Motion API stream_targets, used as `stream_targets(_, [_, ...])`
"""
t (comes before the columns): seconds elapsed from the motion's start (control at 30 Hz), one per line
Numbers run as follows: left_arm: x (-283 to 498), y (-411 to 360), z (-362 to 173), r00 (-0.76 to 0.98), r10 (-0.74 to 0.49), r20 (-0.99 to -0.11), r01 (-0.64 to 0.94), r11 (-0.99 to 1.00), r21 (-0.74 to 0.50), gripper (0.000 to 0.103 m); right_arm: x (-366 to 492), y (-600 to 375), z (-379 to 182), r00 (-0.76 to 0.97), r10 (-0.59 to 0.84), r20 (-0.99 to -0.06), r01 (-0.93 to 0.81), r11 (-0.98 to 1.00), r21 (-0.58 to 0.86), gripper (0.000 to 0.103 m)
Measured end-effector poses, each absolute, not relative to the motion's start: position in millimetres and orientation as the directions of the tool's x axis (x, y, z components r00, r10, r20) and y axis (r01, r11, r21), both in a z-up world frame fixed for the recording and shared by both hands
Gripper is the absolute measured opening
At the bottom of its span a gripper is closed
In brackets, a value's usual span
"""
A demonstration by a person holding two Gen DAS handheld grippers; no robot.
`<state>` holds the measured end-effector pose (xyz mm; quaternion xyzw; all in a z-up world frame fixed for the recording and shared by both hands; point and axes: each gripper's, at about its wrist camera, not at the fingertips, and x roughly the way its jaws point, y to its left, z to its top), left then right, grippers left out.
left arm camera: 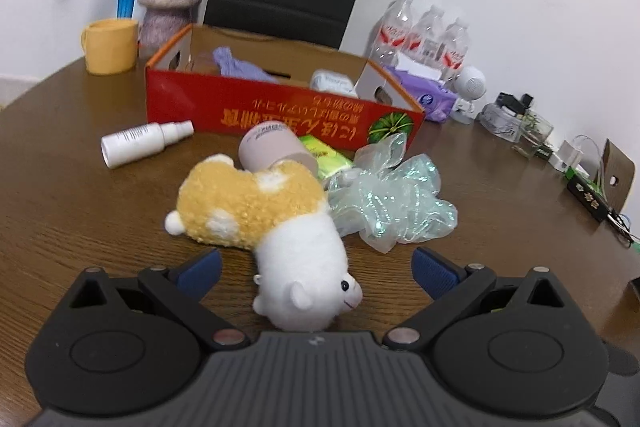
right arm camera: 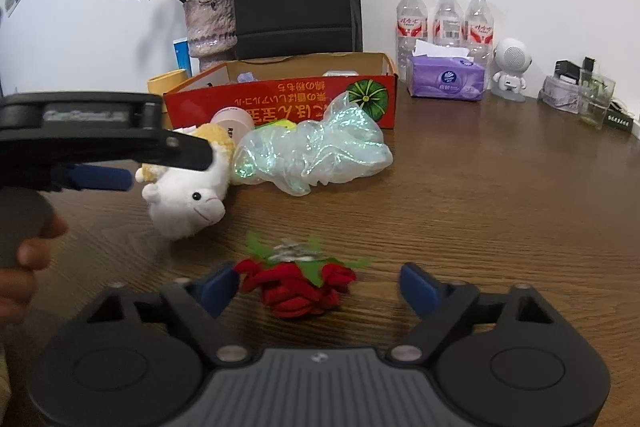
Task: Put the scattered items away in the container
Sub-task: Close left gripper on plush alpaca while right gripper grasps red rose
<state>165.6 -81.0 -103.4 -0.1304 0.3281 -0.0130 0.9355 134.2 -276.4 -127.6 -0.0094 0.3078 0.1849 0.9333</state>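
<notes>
fluffy white-and-tan plush sheep (left arm camera: 276,227) before red cardboard box (left arm camera: 280,115), between wide-open, empty left gripper (left arm camera: 316,267); right gripper (right arm camera: 320,287) spread, empty, around red fabric rose (right arm camera: 298,287).

1. In the left wrist view, bare counter (left arm camera: 80,195) fills the left of frame.
2. At centre, a plush toy (left arm camera: 260,211), iridescent mesh (left arm camera: 392,199) and a tube (left arm camera: 276,147) crowd the red box (left arm camera: 280,115).
3. In the right wrist view, open counter spreads across the right of frame; a red felt flower (right arm camera: 296,287) sits at lower centre.
</notes>
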Motion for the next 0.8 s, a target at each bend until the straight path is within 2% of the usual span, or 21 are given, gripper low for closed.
stream_targets(0.03, [168, -81, -106, 0.779, -0.111, -0.617, -0.067, 0.964, -0.257, 0.103, 136, -276, -128, 0.737, 0.347, -0.581, -0.355, 0.929, 0.104, 0.069])
stream_targets(0.2, [176, -81, -113, 0.763, -0.117, -0.636, -0.073, 0.962, -0.264, 0.103, 143, -274, -131, 0.723, 0.361, -0.589, -0.365, 0.924, 0.119, 0.067])
stream_targets(0.33, [179, -81, -116, 0.749, -0.105, -0.654, -0.085, 0.964, -0.253, 0.101, 147, -275, -130, 0.725, 0.380, -0.575, -0.369, 0.919, 0.141, 0.048])
stream_targets(0.4, [181, -82, -116, 0.742, -0.100, -0.663, -0.085, 0.967, -0.240, 0.092, 150, -276, -130, 0.718, 0.393, -0.574, -0.374, 0.914, 0.158, 0.045])
stream_targets(0.43, [181, -82, -117, 0.738, -0.098, -0.667, -0.084, 0.968, -0.236, 0.079, 150, -277, -130, 0.715, 0.402, -0.572, -0.378, 0.910, 0.168, 0.041])
stream_targets(0.47, [182, -82, -118, 0.734, -0.102, -0.671, -0.083, 0.968, -0.237, 0.062, 151, -278, -130, 0.714, 0.414, -0.565, -0.383, 0.906, 0.180, 0.040])
stream_targets(0.5, [182, -81, -120, 0.730, -0.112, -0.674, -0.080, 0.966, -0.246, 0.058, 151, -279, -130, 0.712, 0.426, -0.558, -0.388, 0.901, 0.192, 0.037])
stream_targets(0.6, [180, -79, -121, 0.733, -0.121, -0.669, -0.077, 0.963, -0.257, 0.054, 152, -281, -129, 0.713, 0.439, -0.547, -0.392, 0.896, 0.208, 0.033])
stream_targets(0.8, [172, -81, -120, 0.737, -0.113, -0.666, -0.063, 0.970, -0.234, 0.052, 153, -284, -129, 0.722, 0.436, -0.538, -0.381, 0.899, 0.217, 0.031])
